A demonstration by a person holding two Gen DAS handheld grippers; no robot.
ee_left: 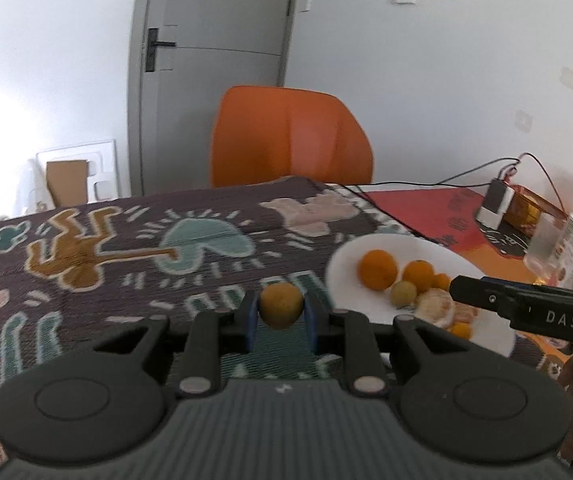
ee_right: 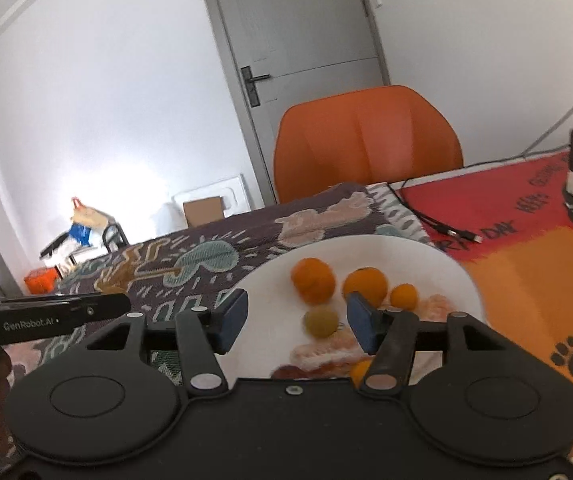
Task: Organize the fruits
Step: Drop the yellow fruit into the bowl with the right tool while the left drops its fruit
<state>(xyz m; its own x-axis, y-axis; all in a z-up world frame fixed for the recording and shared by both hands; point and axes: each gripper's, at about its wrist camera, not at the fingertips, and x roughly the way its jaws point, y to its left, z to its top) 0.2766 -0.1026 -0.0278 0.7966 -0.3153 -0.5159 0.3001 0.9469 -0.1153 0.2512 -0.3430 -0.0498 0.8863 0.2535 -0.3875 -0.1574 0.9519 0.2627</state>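
Sitting clamped between the left gripper's [ee_left: 281,312] jaws, a yellow-orange fruit [ee_left: 281,305].

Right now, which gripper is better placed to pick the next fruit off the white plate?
The right gripper: it is open over the white plate with the greenish fruit between its fingers. The left gripper is shut on a small yellow fruit.

The right gripper [ee_right: 294,322] hangs over a white plate [ee_right: 454,276] of oranges [ee_right: 313,280], jaws apart and empty, near the table's far edge.
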